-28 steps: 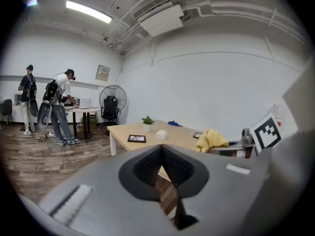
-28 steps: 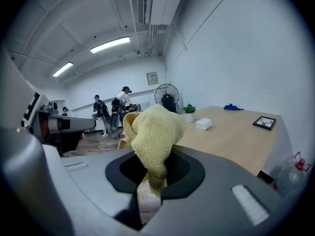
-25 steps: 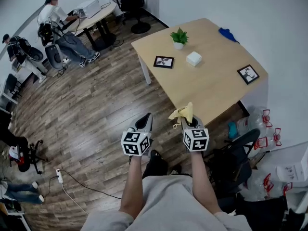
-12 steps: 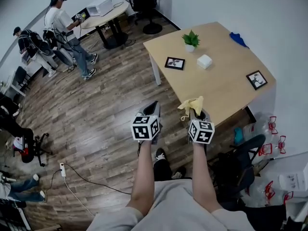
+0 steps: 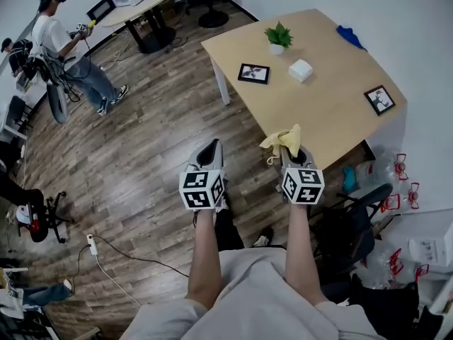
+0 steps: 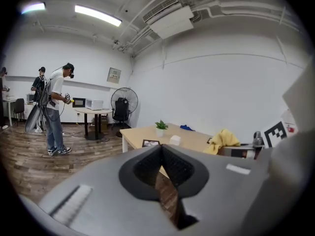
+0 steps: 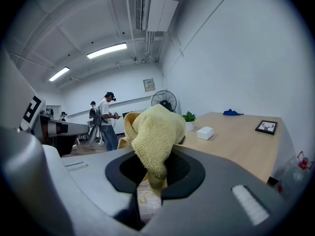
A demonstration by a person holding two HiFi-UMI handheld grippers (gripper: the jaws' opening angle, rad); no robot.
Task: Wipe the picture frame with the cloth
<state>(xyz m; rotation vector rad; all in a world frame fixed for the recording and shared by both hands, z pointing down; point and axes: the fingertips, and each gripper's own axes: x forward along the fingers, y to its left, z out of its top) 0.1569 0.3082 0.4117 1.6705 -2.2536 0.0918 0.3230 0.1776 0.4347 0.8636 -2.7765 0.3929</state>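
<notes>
Currently pinches a yellow cloth (image 5: 282,142) in the right gripper (image 5: 290,154) just off the table's (image 5: 333,119) near edge; holds the left gripper (image 5: 209,151) pressed together, empty. Has yet to reach the black picture frame (image 5: 253,73) flat on the table; could skid it off, unbraced.

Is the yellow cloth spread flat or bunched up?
Bunched: the yellow cloth sits crumpled, clamped in the right hand-held gripper.

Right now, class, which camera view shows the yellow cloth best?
The right gripper view: the yellow cloth fills the centre, clamped in the right gripper. The head view shows it small above that gripper; the left gripper view, only a small bunch.
</notes>
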